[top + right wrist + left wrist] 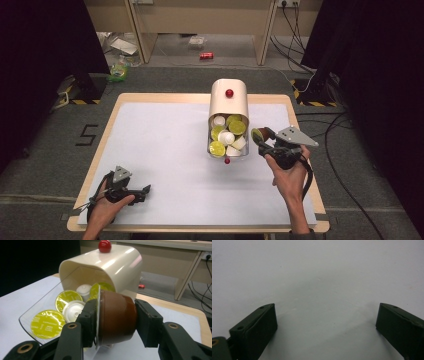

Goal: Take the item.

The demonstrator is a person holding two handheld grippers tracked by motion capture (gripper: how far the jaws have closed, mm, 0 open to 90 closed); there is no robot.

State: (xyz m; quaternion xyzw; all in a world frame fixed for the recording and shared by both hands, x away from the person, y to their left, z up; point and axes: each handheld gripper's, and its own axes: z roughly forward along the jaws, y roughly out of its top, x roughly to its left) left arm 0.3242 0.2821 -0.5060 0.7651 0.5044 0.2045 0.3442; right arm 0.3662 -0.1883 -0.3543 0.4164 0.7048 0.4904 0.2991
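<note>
High view: my right gripper (261, 140) sits right of centre, its fingers pinching a brown capsule (258, 134) just beside the open mouth of the cream bin (229, 106); the bin lies tipped at the middle, its clear front (226, 150) facing me, holding yellow-lidded and white capsules (227, 135); so the move I judge next is a short one leftwards in frame; my left gripper (142, 192) rests at the lower left, well apart.

Left gripper view: fingers (259, 327) spread wide over the bare white surface (317, 272), nothing between them.

Right gripper view: the fingers (88, 320) clamp the brown capsule (117, 317) foil lid to base, its axis running across the frame; the bin's opening (75, 285) lies beyond, upper left.
</note>
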